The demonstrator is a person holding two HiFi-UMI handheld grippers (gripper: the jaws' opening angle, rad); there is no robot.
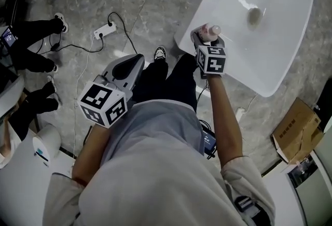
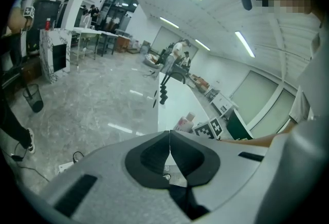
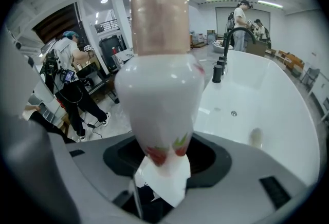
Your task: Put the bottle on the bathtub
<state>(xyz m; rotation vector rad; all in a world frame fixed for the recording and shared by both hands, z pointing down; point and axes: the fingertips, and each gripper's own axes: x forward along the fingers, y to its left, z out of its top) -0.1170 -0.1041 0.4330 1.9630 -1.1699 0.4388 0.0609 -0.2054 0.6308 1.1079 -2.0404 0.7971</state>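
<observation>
A white bottle (image 3: 162,94) with a pale pink cap and a strawberry print fills the right gripper view, its lower end pinched between the jaws. In the head view my right gripper (image 1: 206,37) holds the bottle (image 1: 211,30) over the near rim of the white bathtub (image 1: 290,28). The left gripper view shows the same bottle (image 2: 185,123) small beside the tub (image 2: 177,102). My left gripper (image 1: 127,67) hangs over the floor left of the tub, jaws closed together with nothing in them.
A black tap (image 3: 226,51) stands on the tub's far rim, and a drain (image 1: 253,15) sits in the basin. On the marble floor lie a power strip with cables (image 1: 104,29) and a cardboard box (image 1: 298,129). People stand around (image 3: 72,79).
</observation>
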